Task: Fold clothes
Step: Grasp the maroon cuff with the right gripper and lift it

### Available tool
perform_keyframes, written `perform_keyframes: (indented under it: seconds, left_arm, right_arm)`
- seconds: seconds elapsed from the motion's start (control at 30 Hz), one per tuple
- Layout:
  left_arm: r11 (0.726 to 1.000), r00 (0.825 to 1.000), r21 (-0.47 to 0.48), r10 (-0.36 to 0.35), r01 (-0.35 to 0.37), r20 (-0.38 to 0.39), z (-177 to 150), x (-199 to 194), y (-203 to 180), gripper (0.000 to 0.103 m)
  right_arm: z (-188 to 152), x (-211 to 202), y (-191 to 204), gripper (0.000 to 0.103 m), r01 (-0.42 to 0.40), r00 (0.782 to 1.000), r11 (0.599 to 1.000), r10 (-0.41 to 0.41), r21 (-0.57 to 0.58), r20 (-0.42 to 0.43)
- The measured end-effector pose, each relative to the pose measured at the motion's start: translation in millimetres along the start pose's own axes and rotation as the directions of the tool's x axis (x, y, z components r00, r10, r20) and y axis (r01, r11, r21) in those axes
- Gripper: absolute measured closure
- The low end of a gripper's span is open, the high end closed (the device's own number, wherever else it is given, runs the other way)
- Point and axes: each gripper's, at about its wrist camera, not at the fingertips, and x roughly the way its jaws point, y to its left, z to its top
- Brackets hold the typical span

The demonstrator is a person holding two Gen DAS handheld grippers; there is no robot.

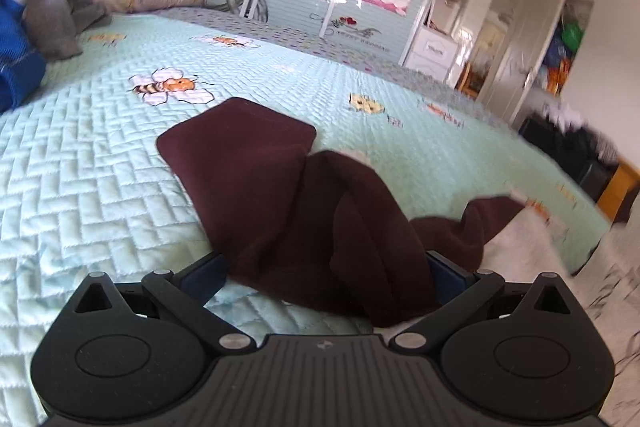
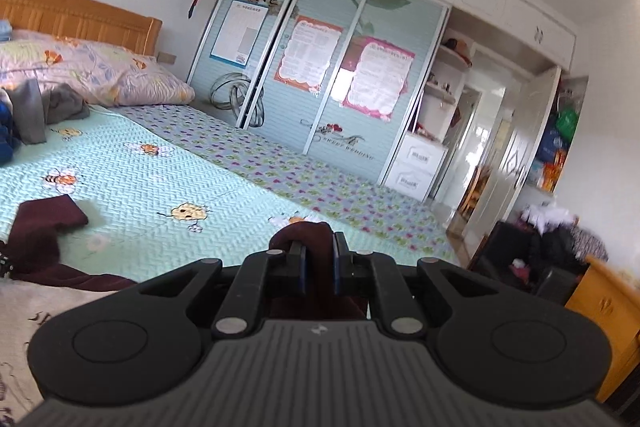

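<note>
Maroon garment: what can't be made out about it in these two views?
- Left wrist view: the maroon garment covers the left gripper's right finger, so any grip is unclear.
- Right wrist view: the right gripper hides the pinched cloth.
- Garment type: too bunched to tell.

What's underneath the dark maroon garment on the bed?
The maroon garment lies on the mint quilted bedspread printed with bees. Its near end droops over a pale blanket at the bed's edge. Anything beneath the cloth itself is covered.
</note>
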Motion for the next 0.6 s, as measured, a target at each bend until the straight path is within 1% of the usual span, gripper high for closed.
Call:
perform_keyframes:
  seconds: [0.07,0.1,0.2,0.33,0.4,0.47,0.5,0.53,0.6]
  left_arm:
    - [1.0,0.999,0.004,0.001,-0.001,0.037,1.6,-10.6,1.0,0.001]
    - [1.0,0.998,0.014,-0.006,0.005,0.059,2.3,-16.2,0.7,0.001]
    - [0.996,0.989,0.071,-0.063,0.054,0.131,7.3,-31.9,-1.2,0.001]
    - [0.993,0.971,0.105,-0.071,0.047,0.228,9.6,-43.1,-1.5,0.001]
    - [0.993,0.969,0.115,-0.066,0.04,0.237,11.5,-42.9,-3.6,0.001]
    - [0.991,0.966,0.13,-0.075,0.043,0.248,12.9,-43.1,-6.7,0.001]
    - [0.989,0.964,0.137,-0.081,0.047,0.252,13.2,-42.9,-8.5,0.0]
    - [0.989,0.965,0.14,-0.083,0.049,0.248,13.6,-41.3,-10.0,0.0]
    - [0.989,0.971,0.14,-0.083,0.052,0.225,14.5,-35.5,-12.3,0.001]
  right_arm:
    - [-1.5,-0.8,-3.2,0.089,0.003,1.0,0.999,-0.003,0.032,-0.006]
    - [1.7,0.4,-2.8,0.089,0.016,1.0,1.0,-0.016,0.021,-0.003]
    - [15.4,5.5,1.2,0.09,0.07,0.998,0.997,-0.069,-0.043,0.013]
    - [48.8,16.8,10.3,0.09,0.155,0.987,0.974,-0.147,-0.167,0.062]
    - [65.7,24.7,12.0,0.09,0.199,0.978,0.958,-0.182,-0.205,0.1]
    - [78.5,34.0,12.5,0.09,0.231,0.969,0.948,-0.205,-0.218,0.135]
    - [82.4,41.1,14.0,0.089,0.239,0.967,0.946,-0.212,-0.218,0.138]
    - [82.6,51.6,16.3,0.089,0.237,0.97,0.944,-0.215,-0.231,0.117]
    - [78.8,80.9,20.1,0.089,0.166,0.985,0.951,-0.173,-0.261,-0.004]
